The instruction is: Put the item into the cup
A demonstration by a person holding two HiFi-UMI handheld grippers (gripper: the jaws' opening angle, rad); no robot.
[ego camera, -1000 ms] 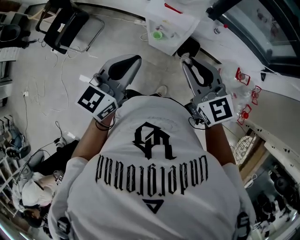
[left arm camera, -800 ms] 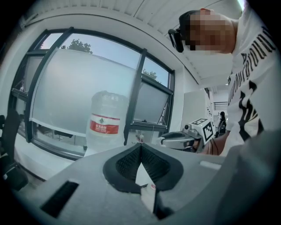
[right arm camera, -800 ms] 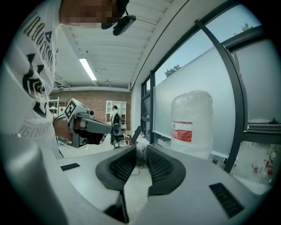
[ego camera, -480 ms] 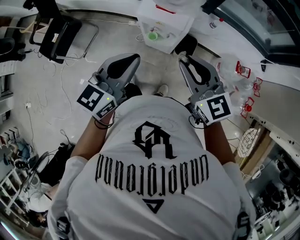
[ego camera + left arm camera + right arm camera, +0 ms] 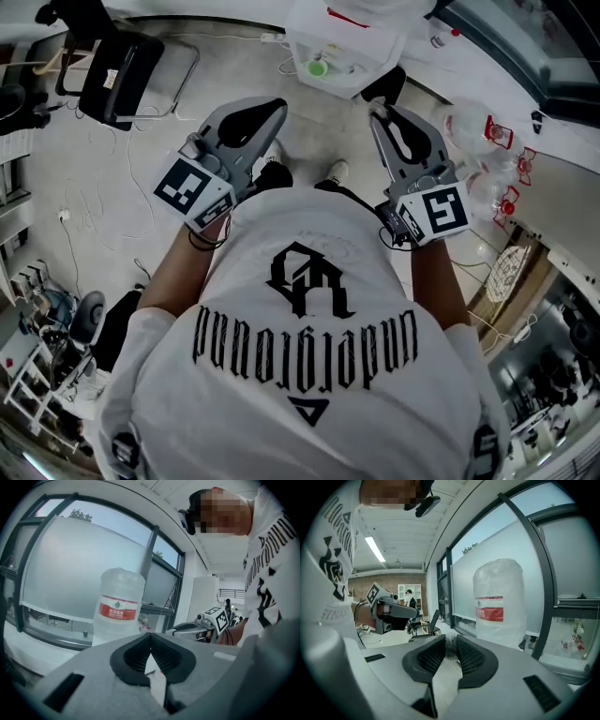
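Two handheld grippers are riding at chest height: the left gripper (image 5: 277, 106) is keeping its jaws together on nothing, while the right gripper (image 5: 378, 105) is apparently pinching a small, blurred grey item (image 5: 449, 644), probably carrying it toward a green cup-like thing (image 5: 315, 67) well ahead.

A small greyish, fuzzy item (image 5: 451, 648) sits pinched at the finger tips of the right gripper (image 5: 450, 637), too blurred to identify. A green cup (image 5: 316, 67), seemingly, stands in a clear box (image 5: 375, 56) on the floor.
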